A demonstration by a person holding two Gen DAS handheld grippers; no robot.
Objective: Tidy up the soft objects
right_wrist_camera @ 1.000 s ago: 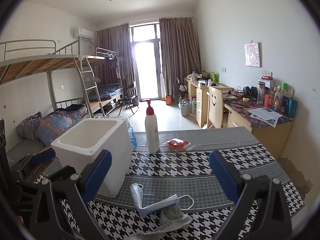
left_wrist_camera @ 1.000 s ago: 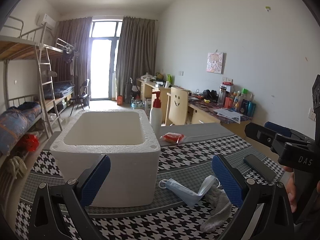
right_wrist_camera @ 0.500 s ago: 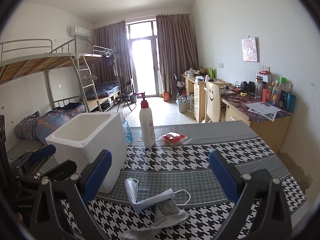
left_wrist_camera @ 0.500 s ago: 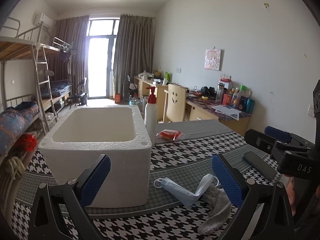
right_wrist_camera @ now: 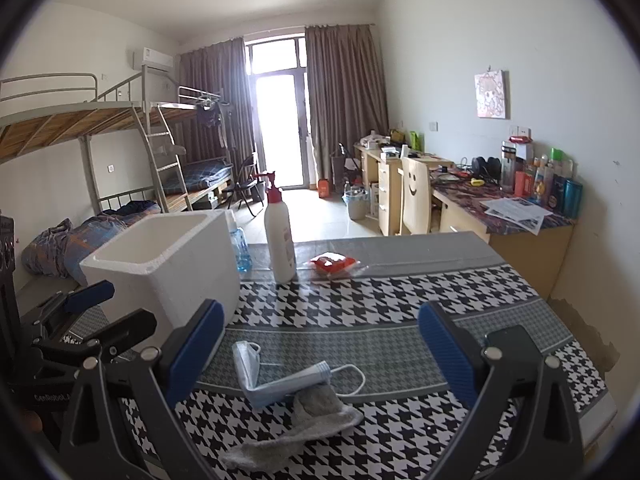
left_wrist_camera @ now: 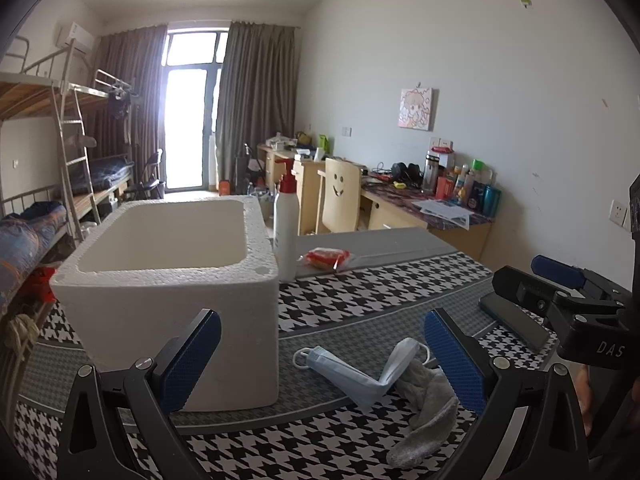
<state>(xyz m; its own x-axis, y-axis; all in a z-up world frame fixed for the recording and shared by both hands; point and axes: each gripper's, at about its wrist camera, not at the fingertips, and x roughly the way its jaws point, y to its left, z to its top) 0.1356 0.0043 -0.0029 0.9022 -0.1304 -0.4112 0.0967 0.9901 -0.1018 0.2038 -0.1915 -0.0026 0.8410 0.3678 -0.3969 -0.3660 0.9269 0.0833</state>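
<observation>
Here both tools hover level above the houndstooth table [right_wrist_camera: 400, 292], jaws spread wide and holding nothing. Ahead of the left gripper [left_wrist_camera: 320, 364], toward its right finger, lie the face mask [left_wrist_camera: 352, 374] and grey sock [left_wrist_camera: 424, 412]; the foam box [left_wrist_camera: 168, 280] rises behind its left finger. Both soft items lie between the right gripper [right_wrist_camera: 320, 360] fingers

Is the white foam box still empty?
Appears empty: the white foam box shows only bare inner walls; its floor is hidden. Blue face mask and grey sock lie outside.

White foam box [left_wrist_camera: 168, 300], pale-blue mask [left_wrist_camera: 352, 376] and grey sock [left_wrist_camera: 424, 412] lie on black-and-white houndstooth cloth [left_wrist_camera: 360, 292].
</observation>
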